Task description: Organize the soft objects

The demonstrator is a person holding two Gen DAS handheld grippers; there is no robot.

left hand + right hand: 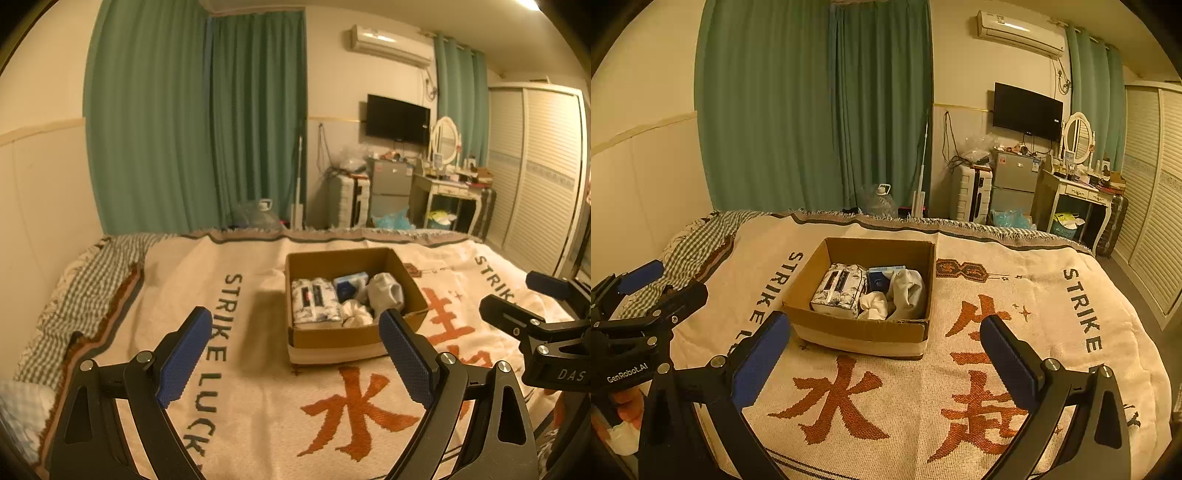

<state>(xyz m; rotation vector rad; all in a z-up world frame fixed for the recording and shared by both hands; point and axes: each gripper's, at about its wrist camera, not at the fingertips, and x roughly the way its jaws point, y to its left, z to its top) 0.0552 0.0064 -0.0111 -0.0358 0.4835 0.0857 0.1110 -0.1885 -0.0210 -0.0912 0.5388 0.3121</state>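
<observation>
The left hand-held gripper (295, 354) is sitting nearest the lens, its blue pads (184, 354) spread wide with nothing between them; the right hand-held gripper (884, 360) is likewise gaping and carrying nothing. Both are hovering over the woven blanket (1052, 325) that is covering the bed, short of the cardboard box (857, 325), which is resting on the blanket at about 12 o'clock from the right gripper and nearer 1 o'clock from the left.

The soft things are lying packed together inside the box. At its 9 o'clock side a patterned tissue pack (840, 290) is lying flat; at 12 o'clock a blue pack (881, 278) is wedged against the far wall; at 3 o'clock a grey bundle of cloth (908, 291) is slumping against the right wall, and a crumpled white cloth (873, 304) is sitting at 6 o'clock, touching both the tissue pack and the grey bundle.

All of these are probably light and yielding. The tissue pack, likely in a smooth wrapper, may be slipping if pinched at a corner, so closing across its short width, mid-length, seems the safer hold. The cloths are likely to sag and trail, so a raised fold near the middle of each heap looks like the best purchase. The box itself is stiffer but thin-walled, so squeezing one rim is likely to bend it; two grippers at opposite walls would be steadier
</observation>
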